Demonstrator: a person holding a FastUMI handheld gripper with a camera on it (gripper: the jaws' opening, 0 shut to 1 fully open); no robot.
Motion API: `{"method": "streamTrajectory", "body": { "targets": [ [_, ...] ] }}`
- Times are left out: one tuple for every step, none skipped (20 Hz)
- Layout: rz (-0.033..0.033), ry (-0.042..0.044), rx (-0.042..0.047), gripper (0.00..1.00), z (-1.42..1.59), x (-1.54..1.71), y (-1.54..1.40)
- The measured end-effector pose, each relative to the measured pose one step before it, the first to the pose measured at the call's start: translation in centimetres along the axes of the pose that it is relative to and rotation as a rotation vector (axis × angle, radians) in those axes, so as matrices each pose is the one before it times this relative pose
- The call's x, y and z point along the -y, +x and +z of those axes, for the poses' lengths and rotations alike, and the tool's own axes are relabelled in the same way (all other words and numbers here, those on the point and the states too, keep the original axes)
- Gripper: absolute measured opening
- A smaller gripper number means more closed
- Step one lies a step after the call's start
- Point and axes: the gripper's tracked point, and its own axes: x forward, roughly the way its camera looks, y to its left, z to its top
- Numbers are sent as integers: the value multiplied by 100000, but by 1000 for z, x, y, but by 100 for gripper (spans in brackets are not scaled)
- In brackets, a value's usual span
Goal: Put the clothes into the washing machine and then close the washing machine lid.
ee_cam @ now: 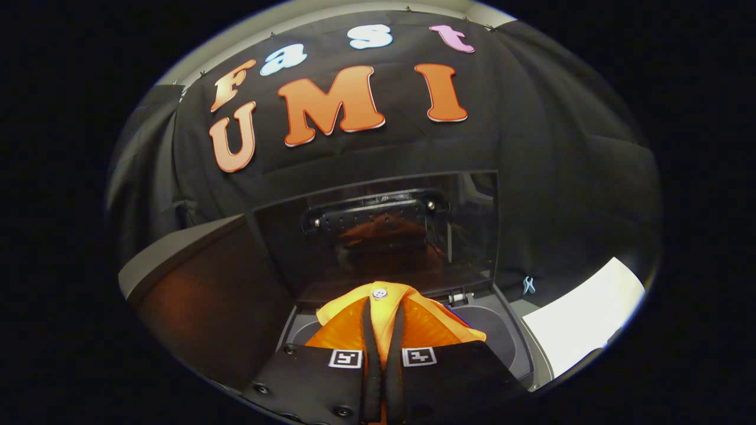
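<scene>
My gripper [384, 319] is shut on an orange and yellow garment [425, 324], whose cloth bulges out on both sides of the fingers, with a white button at its top. The garment hangs over the open mouth of the washing machine [502, 339], a grey tub rim just beyond the fingers. The machine's dark see-through lid [378, 236] stands raised behind the garment and mirrors the orange cloth.
A dark brown panel [207, 295] with a pale top edge stands left of the machine. A white surface [590, 316] lies to the right, with a small pale blue clip [528, 285] on the black cloth wall near it.
</scene>
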Motion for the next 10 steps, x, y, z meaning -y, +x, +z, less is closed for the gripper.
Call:
{"method": "streamTrajectory", "body": {
  "targets": [
    [-263, -377, -2937, 11, -714, -395, 1138],
    [-210, -60, -3686, 11, -921, -78, 949],
    [8, 888, -2245, 11, -585, -265, 1165],
    [-310, 1304, -1350, 11, -668, 49, 703],
    [-689, 1006, -1506, 11, -377, 13, 506],
    [-526, 732, -1097, 11, -525, 9, 246],
    [-750, 273, -750, 11, -395, -4, 93],
    [-693, -281, -648, 11, -513, 41, 51],
    [-874, -1449, -1627, 11, -800, 238, 137],
    [-1003, -1870, -2005, 11, -624, 196, 275]
  ]
}}
